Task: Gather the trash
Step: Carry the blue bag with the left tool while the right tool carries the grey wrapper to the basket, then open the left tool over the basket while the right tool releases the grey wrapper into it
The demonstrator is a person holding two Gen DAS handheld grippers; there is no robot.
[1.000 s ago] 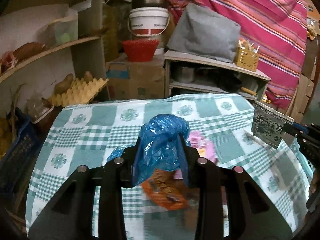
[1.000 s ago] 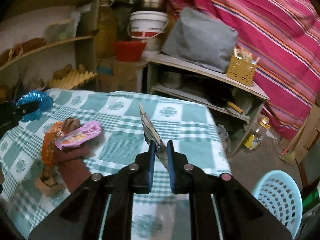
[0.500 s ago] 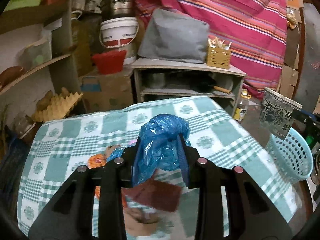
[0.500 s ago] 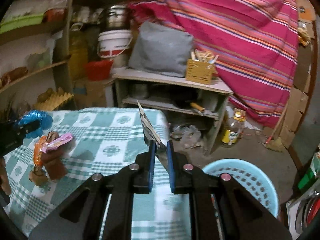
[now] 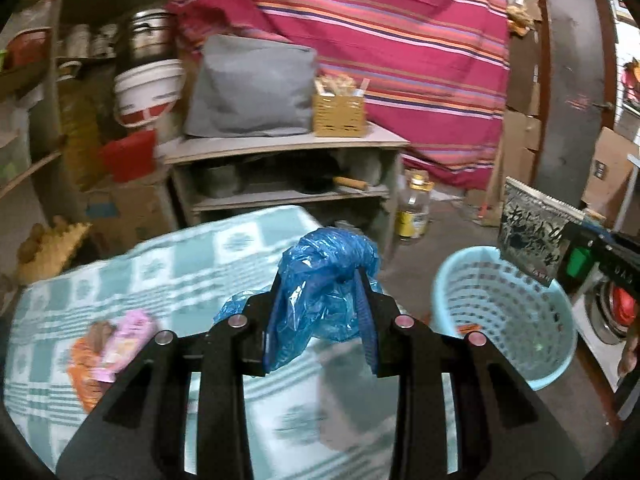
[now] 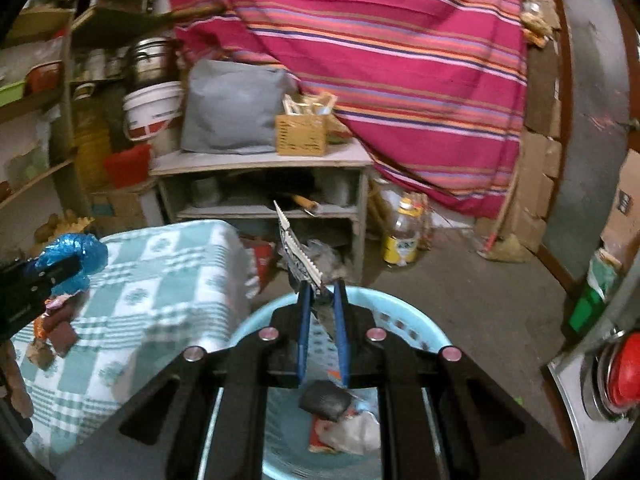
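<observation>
The blue plastic bag (image 5: 326, 280) is pinched between the fingers of the left gripper (image 5: 320, 280), crumpled and bulging above the fingertips. It is held above the table (image 5: 168, 264), near the table edge that faces the basket (image 5: 504, 312). The flat printed packet (image 6: 298, 250) is pinched at its lower end between the fingers of the right gripper (image 6: 322, 286), which are pressed nearly together; the packet stands tilted, its serrated edge pointing up and away. This gripper and packet are above the near rim of the basket. The basket is light blue, perforated, and stands on the floor just beside the table. Inside the basket lie a dark lump (image 6: 325, 398) and a pale wrapper (image 6: 348, 432). On the table, well apart from the basket, lie a pink wrapper (image 5: 128, 338) and an orange wrapper (image 5: 86, 376), touching each other. Beyond the basket, a bottle (image 6: 404, 232) stands on the floor beside a wooden shelf (image 6: 260, 184).
</observation>
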